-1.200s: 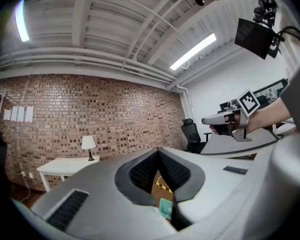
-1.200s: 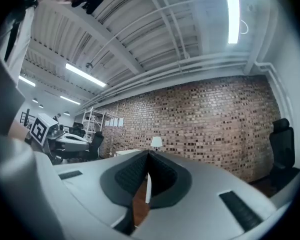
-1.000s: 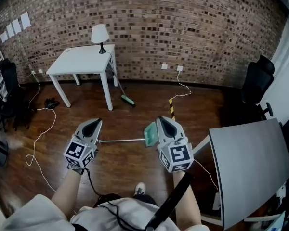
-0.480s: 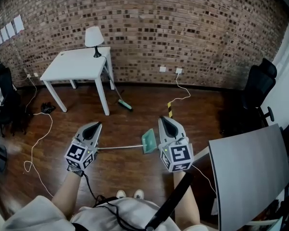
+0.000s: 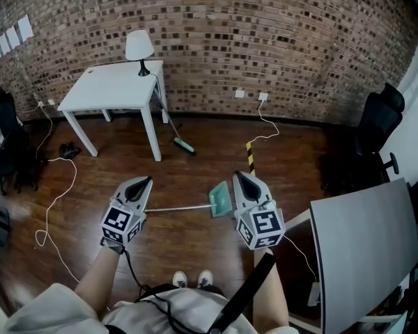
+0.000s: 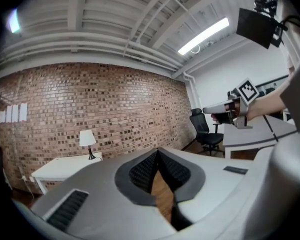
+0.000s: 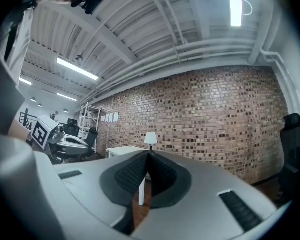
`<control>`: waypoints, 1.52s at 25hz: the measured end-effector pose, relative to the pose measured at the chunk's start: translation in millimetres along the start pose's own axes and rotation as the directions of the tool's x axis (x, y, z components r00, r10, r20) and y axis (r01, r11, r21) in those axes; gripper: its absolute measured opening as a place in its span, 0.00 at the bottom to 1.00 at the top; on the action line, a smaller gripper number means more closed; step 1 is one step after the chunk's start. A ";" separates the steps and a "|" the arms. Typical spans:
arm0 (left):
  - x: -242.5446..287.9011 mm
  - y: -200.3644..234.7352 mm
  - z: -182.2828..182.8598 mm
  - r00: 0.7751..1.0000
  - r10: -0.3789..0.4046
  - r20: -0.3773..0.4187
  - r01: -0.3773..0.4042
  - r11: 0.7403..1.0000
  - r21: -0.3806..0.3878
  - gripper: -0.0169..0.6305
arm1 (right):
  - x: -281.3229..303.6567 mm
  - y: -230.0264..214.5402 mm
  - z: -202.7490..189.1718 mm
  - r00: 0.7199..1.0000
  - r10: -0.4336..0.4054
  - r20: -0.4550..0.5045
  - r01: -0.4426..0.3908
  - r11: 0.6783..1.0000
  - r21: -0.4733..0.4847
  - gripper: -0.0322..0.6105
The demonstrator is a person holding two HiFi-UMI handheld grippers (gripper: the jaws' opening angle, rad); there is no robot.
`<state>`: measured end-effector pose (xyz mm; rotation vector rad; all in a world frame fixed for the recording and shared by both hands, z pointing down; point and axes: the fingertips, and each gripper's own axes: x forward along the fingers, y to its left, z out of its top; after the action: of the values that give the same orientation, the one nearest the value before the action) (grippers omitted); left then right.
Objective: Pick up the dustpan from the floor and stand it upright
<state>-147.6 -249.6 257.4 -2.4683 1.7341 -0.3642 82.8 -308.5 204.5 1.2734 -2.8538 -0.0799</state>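
The dustpan has a green pan and a long thin metal handle. It lies flat on the wooden floor, in the head view between my two grippers and beneath them. My left gripper hangs over the handle's end, shut and empty, its pads meeting in the left gripper view. My right gripper hangs just right of the green pan, also shut with nothing in it. Neither touches the dustpan. Both gripper views look level across the room and do not show the dustpan.
A white table with a lamp stands by the brick wall, a green broom leaning at its leg. A yellow-black striped post stands beyond the pan. A grey table is at my right, black chairs behind it, cables left.
Both grippers sit slightly lower and further right in the head view, and the room has shifted with the person's step. The dustpan still lies on the floor. Both jaws stay shut.
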 end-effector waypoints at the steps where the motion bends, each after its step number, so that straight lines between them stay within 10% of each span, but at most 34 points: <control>1: 0.9 0.4 -5.5 1.000 -0.001 -0.014 0.001 1.000 0.026 0.02 | 2.5 4.5 -5.7 1.000 0.014 -0.012 -0.014 1.000 0.003 0.07; 6: 3.8 13.3 -34.7 0.999 -0.016 -0.029 0.014 0.996 -0.084 0.07 | 19.4 22.5 -31.2 0.996 0.039 -0.082 -0.044 0.997 -0.059 0.08; 12: 33.1 28.0 -118.2 0.982 -0.031 -0.189 -0.016 0.971 -0.240 0.28 | 47.5 15.7 -88.4 0.972 0.104 -0.209 -0.116 0.992 -0.047 0.37; 19: 72.2 72.0 -223.7 0.945 0.181 -0.274 -0.293 0.842 -0.454 0.33 | 95.5 -45.4 -180.1 0.940 0.077 -0.332 -0.099 0.994 -0.048 0.37; 24: 101.9 72.1 -313.5 0.890 0.192 -0.414 -0.376 0.821 -0.429 0.33 | 130.9 -84.7 -243.4 0.926 0.045 -0.376 -0.073 0.995 -0.062 0.37; 33: 144.6 72.0 -517.4 0.830 0.208 -0.519 -0.532 0.575 -0.621 0.33 | 180.9 -115.1 -421.2 0.859 0.077 -0.506 -0.139 0.987 -0.086 0.37; 38: 169.3 45.9 -634.4 0.816 0.184 -0.549 -0.547 0.555 -0.627 0.33 | 186.7 -137.2 -537.4 0.813 0.060 -0.579 -0.127 0.989 -0.075 0.37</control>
<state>-295.5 -390.6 883.0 -2.4415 3.1058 -0.1151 78.9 -560.6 732.6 0.9249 -2.3394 0.1292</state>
